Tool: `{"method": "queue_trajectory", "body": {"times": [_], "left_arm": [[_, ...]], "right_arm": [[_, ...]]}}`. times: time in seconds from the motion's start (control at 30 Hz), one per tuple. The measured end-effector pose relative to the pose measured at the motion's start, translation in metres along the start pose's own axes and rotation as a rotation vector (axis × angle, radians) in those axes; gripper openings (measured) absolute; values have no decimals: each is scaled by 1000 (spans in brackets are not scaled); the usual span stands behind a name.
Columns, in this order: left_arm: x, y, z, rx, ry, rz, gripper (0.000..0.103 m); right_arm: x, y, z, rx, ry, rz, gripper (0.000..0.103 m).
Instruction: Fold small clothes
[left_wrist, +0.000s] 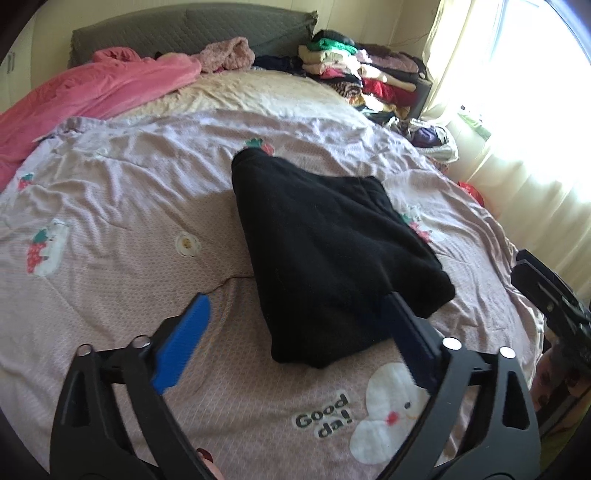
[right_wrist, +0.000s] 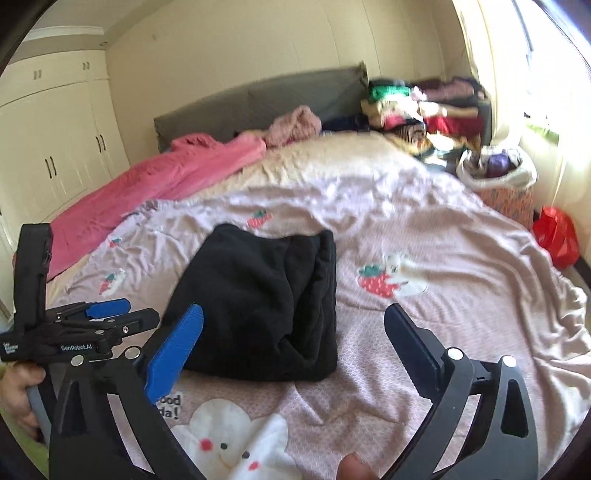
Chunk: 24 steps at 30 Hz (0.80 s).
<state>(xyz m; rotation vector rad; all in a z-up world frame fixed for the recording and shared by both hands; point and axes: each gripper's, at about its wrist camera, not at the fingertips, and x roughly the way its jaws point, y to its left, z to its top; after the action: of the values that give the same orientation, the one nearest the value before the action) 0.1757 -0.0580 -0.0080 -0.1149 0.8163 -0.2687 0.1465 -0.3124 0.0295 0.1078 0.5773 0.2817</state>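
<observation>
LEFT WRIST VIEW
Garment: black garment (left_wrist: 325, 254) lying folded into a compact wedge on the pink printed bedspread (left_wrist: 110, 206), mid-bed; layers doubled, near edge thick and rounded, likely so as to stack flat.
Left gripper (left_wrist: 295, 306): jaws spread wide, nothing clamped; blue pad (left_wrist: 184, 343) over bare bedspread left of the garment, dark pad (left_wrist: 402, 328) overlapping the near right corner in the picture. Contact with the cloth not determinable.
Right gripper, seen from here (left_wrist: 554, 295): black body at the right edge of the frame, beside the bed; jaw state not readable from this angle.
Background: stacked clothes (left_wrist: 354, 74) by the headboard, presumably the finished pile; pink blanket (left_wrist: 92, 88) pushed aside, leaving working room.

RIGHT WRIST VIEW
Right gripper (right_wrist: 295, 325): jaws fully released, empty; aimed down at the near edge of the black garment (right_wrist: 258, 302), clear of it.
Left gripper, seen from here (right_wrist: 107, 314): at lower left, held in a hand (right_wrist: 18, 395), just beside the garment's left side.
Judgement: fold appears complete; both tools let go, so the next step is probably moving this piece to the pile.
</observation>
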Motion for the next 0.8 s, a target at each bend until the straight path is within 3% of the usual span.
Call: {"method": "queue_trajectory", "body": {"times": [0.3, 0.8], "left_arm": [[-56, -5, -22, 42, -87, 61, 93], [-97, 15, -72, 1, -85, 97, 93]], "right_arm": [[-45, 14, -20, -20, -50, -42, 98], [-82, 28, -49, -30, -46, -106, 98]]}}
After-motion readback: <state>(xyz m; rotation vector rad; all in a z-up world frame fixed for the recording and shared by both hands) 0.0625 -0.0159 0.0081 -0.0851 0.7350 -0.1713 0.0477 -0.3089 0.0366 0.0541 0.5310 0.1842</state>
